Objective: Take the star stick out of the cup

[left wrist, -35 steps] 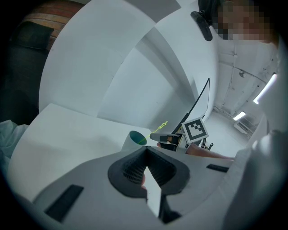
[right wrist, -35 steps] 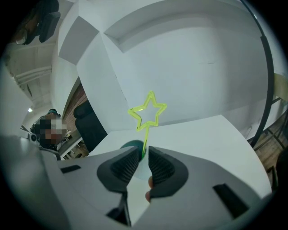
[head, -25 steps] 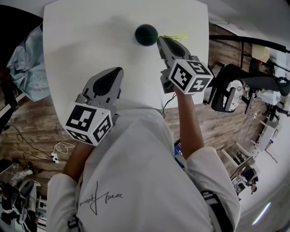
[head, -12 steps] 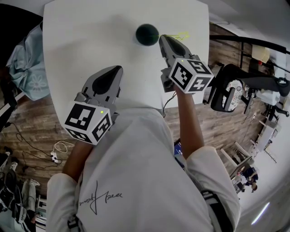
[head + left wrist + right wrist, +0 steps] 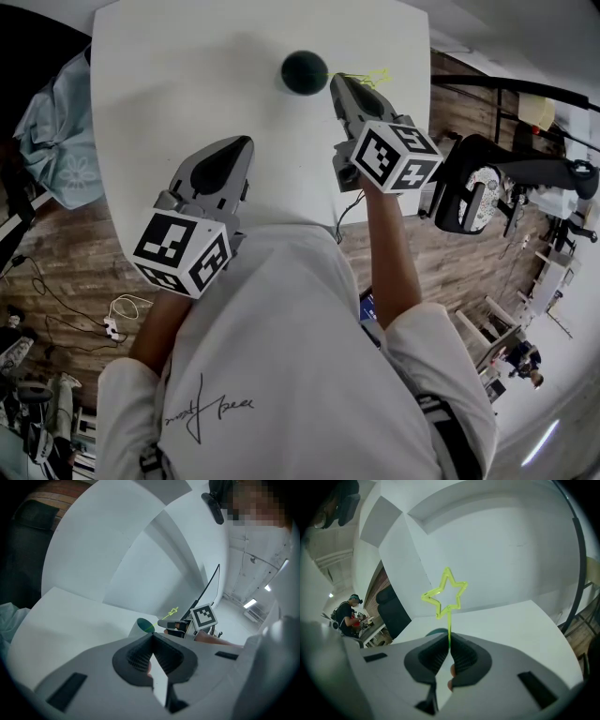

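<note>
A dark green cup (image 5: 305, 72) stands on the white table (image 5: 178, 84) towards its far side. A thin yellow-green star stick (image 5: 371, 75) leans out of it to the right; its lower end still reaches the cup's mouth. My right gripper (image 5: 337, 83) sits just right of the cup and is shut on the stick's stem. In the right gripper view the star (image 5: 445, 594) rises above the closed right gripper (image 5: 450, 644), with the cup's rim (image 5: 437, 633) just behind. My left gripper (image 5: 241, 146) hovers nearer me, shut and empty. The left gripper view shows the cup (image 5: 142, 626) and star (image 5: 173, 612) ahead.
The table's right edge (image 5: 427, 112) lies close to the right gripper. A black office chair (image 5: 487, 187) stands on the wooden floor beyond it. Light blue cloth (image 5: 56, 141) lies off the table's left side. Cables (image 5: 117, 314) trail on the floor.
The right gripper has edged very slightly to the right with the stick still held. The cup and the left gripper have stayed in place.
</note>
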A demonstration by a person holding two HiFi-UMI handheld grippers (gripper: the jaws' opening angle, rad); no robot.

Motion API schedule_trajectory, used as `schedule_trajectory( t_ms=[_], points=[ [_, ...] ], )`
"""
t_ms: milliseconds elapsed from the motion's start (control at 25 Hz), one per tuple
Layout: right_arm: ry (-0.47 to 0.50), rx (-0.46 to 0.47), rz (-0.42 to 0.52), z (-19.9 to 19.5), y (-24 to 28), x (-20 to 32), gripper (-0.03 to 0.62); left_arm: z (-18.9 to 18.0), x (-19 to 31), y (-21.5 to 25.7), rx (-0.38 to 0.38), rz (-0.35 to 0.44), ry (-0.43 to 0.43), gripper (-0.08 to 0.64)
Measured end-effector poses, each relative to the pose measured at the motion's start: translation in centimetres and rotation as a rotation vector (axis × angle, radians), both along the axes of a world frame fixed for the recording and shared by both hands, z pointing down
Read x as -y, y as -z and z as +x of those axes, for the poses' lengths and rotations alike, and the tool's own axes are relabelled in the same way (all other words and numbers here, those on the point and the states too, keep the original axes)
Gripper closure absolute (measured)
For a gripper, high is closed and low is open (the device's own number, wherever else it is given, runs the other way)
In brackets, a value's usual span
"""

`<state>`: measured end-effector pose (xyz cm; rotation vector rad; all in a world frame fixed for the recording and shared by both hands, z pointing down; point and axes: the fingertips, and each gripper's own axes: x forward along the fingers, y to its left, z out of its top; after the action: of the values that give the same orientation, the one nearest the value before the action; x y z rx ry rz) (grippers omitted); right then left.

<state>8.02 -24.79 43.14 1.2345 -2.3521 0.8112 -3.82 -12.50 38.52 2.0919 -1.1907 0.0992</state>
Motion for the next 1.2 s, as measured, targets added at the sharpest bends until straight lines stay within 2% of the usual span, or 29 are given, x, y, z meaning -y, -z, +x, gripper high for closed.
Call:
schedule_trajectory(
  t_ms=[1200],
  points=[
    [-0.004, 0.017, 0.055, 0.3, 3.1, -0.9, 0.572, 0.3, -1.6, 1.3, 0.002, 0.041, -0.003, 0.557]
  ],
)
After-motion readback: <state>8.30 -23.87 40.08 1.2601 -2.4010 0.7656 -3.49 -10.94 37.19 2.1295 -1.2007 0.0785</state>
